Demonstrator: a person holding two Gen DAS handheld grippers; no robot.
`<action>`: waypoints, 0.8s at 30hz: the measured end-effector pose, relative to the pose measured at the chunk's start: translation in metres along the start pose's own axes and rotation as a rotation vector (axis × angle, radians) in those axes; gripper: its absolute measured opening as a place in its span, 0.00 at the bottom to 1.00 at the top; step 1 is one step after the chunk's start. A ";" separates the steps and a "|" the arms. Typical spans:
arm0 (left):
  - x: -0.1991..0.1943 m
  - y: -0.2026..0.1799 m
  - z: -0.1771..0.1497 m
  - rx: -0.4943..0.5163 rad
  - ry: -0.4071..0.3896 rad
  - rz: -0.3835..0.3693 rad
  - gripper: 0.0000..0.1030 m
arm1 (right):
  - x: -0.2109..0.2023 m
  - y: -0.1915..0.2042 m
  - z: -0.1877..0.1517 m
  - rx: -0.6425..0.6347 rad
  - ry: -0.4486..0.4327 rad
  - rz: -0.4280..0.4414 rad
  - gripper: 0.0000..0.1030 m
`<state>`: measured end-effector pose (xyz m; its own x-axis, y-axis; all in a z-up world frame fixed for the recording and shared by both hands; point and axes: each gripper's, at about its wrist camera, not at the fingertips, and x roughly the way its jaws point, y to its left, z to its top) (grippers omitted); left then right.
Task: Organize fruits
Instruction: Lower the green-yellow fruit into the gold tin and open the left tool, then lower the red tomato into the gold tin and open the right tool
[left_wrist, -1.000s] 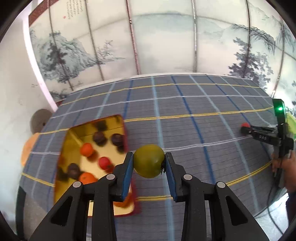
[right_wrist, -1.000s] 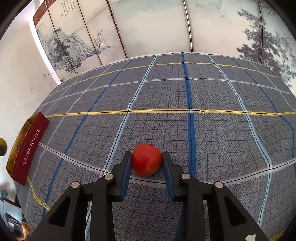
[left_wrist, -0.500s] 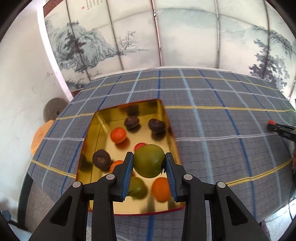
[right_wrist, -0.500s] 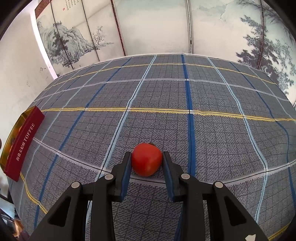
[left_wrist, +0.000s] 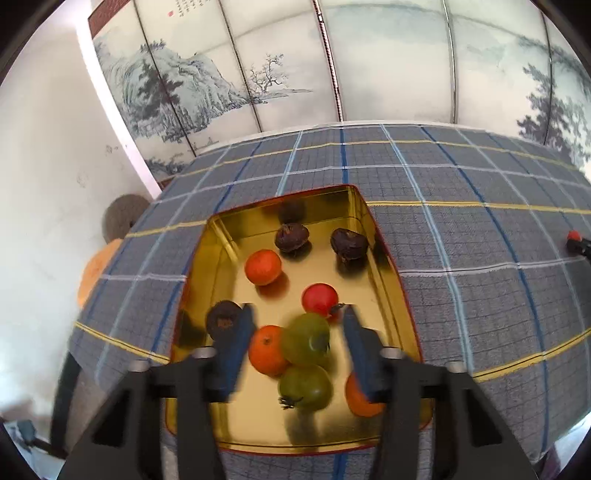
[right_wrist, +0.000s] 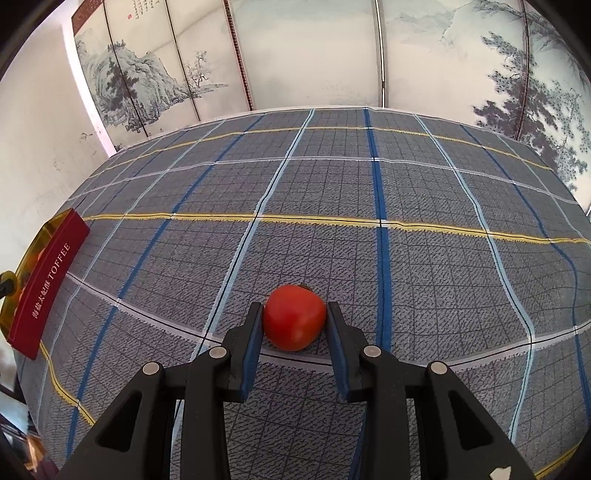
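Now the left gripper (left_wrist: 295, 334) hangs spread above the gold tin (left_wrist: 388, 266), green fruit (left_wrist: 306, 339) dropping free, while the right gripper (right_wrist: 294, 325), pinching a red tomato (right_wrist: 294, 322) well right of the tin, should carry it there next.

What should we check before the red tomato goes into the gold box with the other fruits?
1. Right gripper has the red tomato: ok, jaws shut on both its sides.
2. Left gripper has let go of the green fruit: ok, jaws wide open, gaps on both sides.
3. Green fruit has settled in the gold tin: cannot tell, it looks blurred, maybe dropping.
4. Bare spot in the tin for the tomato: ok, bare gold floor shows mid-tin.
5. Left gripper clear of the tin: not ok, it hangs over the tin.
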<state>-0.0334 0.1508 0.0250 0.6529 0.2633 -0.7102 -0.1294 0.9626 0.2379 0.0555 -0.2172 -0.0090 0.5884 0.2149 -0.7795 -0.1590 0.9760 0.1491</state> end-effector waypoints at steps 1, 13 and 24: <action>-0.002 0.000 0.001 0.001 -0.012 0.013 0.72 | 0.000 0.001 0.000 -0.003 0.000 -0.003 0.30; -0.025 0.019 0.000 -0.056 -0.063 0.020 0.77 | -0.045 0.060 0.021 -0.058 -0.089 0.135 0.30; -0.034 0.055 -0.014 -0.098 -0.050 0.025 0.77 | -0.052 0.251 0.045 -0.317 -0.097 0.418 0.30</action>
<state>-0.0728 0.1953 0.0528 0.6845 0.2859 -0.6706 -0.2165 0.9581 0.1875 0.0212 0.0188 0.0965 0.4916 0.6003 -0.6309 -0.6185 0.7507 0.2323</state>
